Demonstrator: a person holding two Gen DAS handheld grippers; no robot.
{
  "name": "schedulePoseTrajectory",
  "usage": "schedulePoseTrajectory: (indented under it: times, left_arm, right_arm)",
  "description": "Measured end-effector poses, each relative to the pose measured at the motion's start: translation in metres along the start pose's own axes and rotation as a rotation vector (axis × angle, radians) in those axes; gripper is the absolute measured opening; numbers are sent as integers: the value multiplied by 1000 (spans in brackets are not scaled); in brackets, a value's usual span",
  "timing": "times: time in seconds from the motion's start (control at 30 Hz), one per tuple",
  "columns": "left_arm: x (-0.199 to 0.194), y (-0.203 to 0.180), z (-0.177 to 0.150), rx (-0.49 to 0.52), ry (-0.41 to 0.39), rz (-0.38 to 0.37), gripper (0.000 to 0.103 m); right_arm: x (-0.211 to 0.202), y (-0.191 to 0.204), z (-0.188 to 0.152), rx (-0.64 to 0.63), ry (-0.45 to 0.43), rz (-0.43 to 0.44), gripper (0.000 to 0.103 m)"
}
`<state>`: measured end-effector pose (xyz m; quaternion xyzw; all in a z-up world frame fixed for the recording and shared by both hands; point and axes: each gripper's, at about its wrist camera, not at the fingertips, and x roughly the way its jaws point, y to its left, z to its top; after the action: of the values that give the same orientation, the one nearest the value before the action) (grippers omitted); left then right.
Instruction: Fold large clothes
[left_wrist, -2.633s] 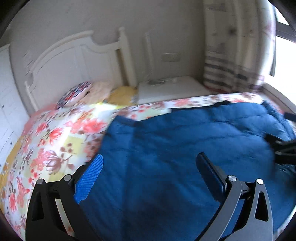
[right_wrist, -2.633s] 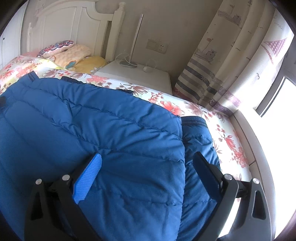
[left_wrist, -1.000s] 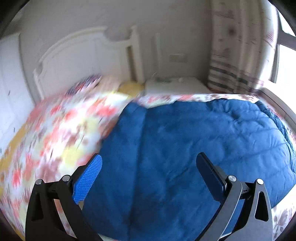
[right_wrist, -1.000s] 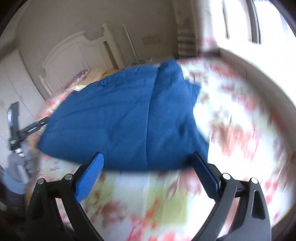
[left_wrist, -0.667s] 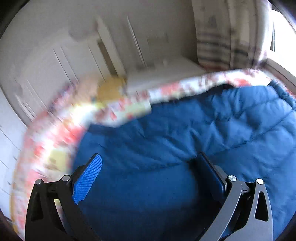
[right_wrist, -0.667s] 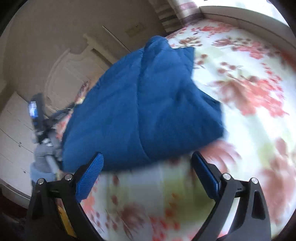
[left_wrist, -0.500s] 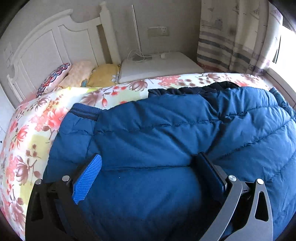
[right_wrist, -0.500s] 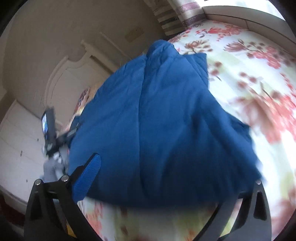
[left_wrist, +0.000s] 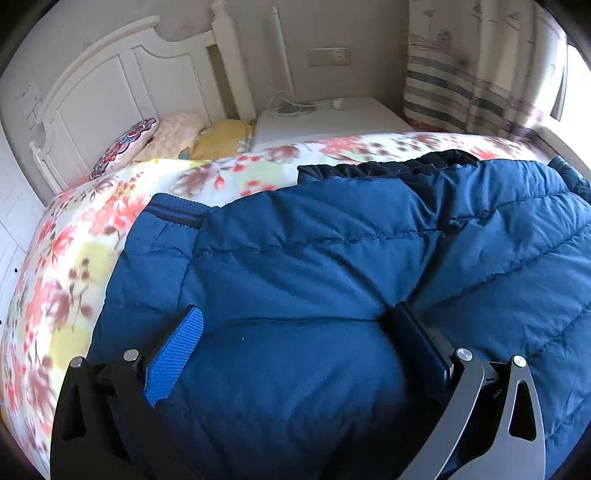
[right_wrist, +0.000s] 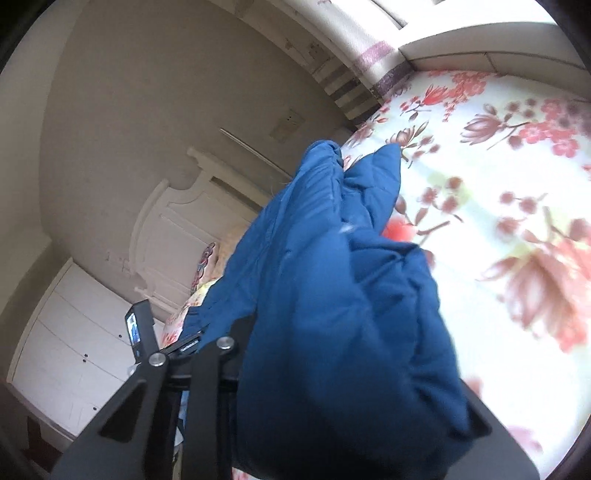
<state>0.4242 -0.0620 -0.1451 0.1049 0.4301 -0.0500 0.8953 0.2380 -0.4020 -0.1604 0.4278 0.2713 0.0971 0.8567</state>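
A blue puffer jacket (left_wrist: 332, 258) lies spread on the floral bedspread (left_wrist: 74, 266), its ribbed cuff (left_wrist: 173, 214) toward the headboard. My left gripper (left_wrist: 291, 328) is open and low over the jacket. Padding bulges between its blue pad (left_wrist: 173, 354) and its dark right finger (left_wrist: 417, 339). In the right wrist view the jacket (right_wrist: 332, 295) is bunched up close to the lens. My right gripper (right_wrist: 347, 358) is closing on that fold, and the fabric hides both fingertips. The left gripper's handle with its small screen (right_wrist: 138, 328) shows beyond the jacket's far edge.
A white headboard (left_wrist: 122, 85) and pillows (left_wrist: 166, 140) stand at the bed's head. Beside them are a white nightstand (left_wrist: 332, 118) with a cable, then a striped curtain (left_wrist: 472, 74). White wardrobe doors (right_wrist: 74, 350) lie to the left. Bare bedspread (right_wrist: 517, 221) stretches to the window ledge.
My right gripper rolled, reached the jacket's near edge and drew its wide jaws together on a fold. My left gripper moved forward and down onto the jacket, jaws still wide.
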Motion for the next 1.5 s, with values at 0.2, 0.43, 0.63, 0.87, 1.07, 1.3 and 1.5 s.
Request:
schedulePoseTrajectory:
  times: [0.2,0.43,0.63,0.87,1.07,1.3,1.5]
  left_arm:
    - [-36,-55,16,76,-54,-44,99]
    - [31,-94,61,126,59,56,99]
    - [-53,-70,21,79,-34,-63,99]
    - [-88,-94,-65,194,-56,-76,99]
    - [-77,-90,-71,149,-46,-107,99]
    - [-75,-87,-77,127,-65,-126,99]
    - [-72,-85,-78,118,-68,-152,99]
  right_arm:
    - [-57,-20,-2,-8,-20,-46,25]
    - [-72,-21,-5,-26,-30,-81,26]
    - [-75,-26,-13,-23,-16,-83,27]
    - [-74,-34,-16,-18,-14,-79,28]
    - [-75,-29,-19,-9,-17,-96,29]
    - [-69,-32,-21,31,-9,-125,54]
    - [-59,-40,-23,66,28,-141,64]
